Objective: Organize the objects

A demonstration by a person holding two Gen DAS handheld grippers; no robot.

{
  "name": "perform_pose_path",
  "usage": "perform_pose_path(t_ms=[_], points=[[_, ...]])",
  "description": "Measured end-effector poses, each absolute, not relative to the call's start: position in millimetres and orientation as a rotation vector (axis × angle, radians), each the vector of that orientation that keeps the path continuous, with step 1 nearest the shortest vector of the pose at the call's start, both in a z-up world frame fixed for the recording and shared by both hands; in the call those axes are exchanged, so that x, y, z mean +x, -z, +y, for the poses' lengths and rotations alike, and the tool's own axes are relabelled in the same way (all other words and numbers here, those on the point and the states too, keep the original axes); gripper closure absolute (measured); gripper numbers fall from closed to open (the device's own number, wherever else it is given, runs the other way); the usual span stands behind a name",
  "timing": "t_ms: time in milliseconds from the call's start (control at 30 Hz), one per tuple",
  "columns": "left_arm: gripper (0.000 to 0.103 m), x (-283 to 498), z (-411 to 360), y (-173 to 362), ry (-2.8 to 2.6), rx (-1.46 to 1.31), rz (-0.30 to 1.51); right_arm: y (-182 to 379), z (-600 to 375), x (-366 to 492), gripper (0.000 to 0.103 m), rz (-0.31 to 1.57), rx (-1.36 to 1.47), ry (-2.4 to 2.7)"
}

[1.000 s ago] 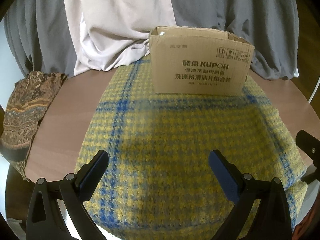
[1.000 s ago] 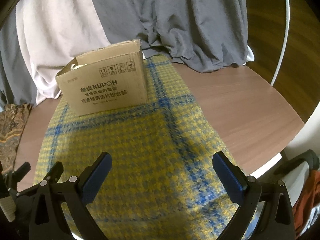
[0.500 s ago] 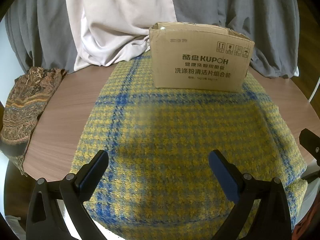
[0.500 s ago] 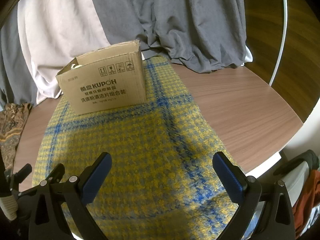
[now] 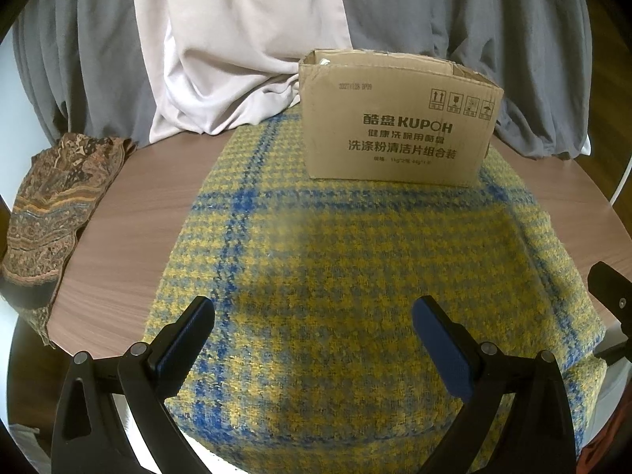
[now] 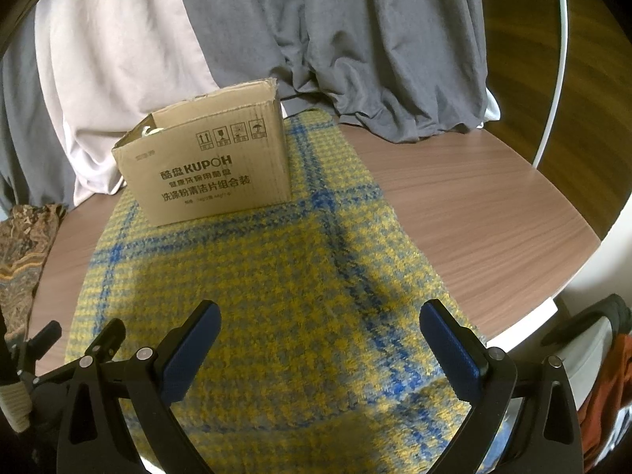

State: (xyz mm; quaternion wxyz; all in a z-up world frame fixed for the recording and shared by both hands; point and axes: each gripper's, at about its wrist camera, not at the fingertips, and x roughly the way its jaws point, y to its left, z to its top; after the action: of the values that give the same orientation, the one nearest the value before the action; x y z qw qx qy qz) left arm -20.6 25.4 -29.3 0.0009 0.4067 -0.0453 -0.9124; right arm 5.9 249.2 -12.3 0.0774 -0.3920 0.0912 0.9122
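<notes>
**Both grippers open over the plaid cloth, box waiting at the far end**

Grey and pale pink draped curtains (image 5: 245, 39) close off the back of the round brown wood-grain surface (image 5: 130, 213) in your left wrist view. Your left gripper (image 5: 312, 335) hovers with its blue-padded fingers spread wide apart, holding nothing, above the near part of the yellow-and-blue plaid woven cloth (image 5: 355, 245). That cloth lies spread flat, its long axis running away from you toward the curtains, its near end drooping over the surface's edge. At its far end sits the open-topped brown cardboard box (image 5: 399, 126), upright, printed long side facing you, its long axis running across the cloth. It probably stands there as the receiving container. A brown paisley-patterned fabric (image 5: 51, 205) is draped over the left edge, well apart from the cloth.

From the right wrist view, your right gripper (image 6: 320, 339) is likewise spread open and empty over the cloth's (image 6: 276, 276) near right part. The box (image 6: 205, 173) appears turned slightly, with something pale just visible inside at its left corner; what it is cannot be told. Bare surface (image 6: 474, 217) lies to the right. The two grippers side by side suggest you are set up to take the cloth's near edge with both.
</notes>
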Motion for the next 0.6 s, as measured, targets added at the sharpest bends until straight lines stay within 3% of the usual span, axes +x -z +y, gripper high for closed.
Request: perform_pose_path(t_ms=[600], points=[[0.001,-20.9,21.9,29.5,2.848,1.28,-0.12,18.4,250.2,4.4,0.002,0.287,-1.204,-2.731]])
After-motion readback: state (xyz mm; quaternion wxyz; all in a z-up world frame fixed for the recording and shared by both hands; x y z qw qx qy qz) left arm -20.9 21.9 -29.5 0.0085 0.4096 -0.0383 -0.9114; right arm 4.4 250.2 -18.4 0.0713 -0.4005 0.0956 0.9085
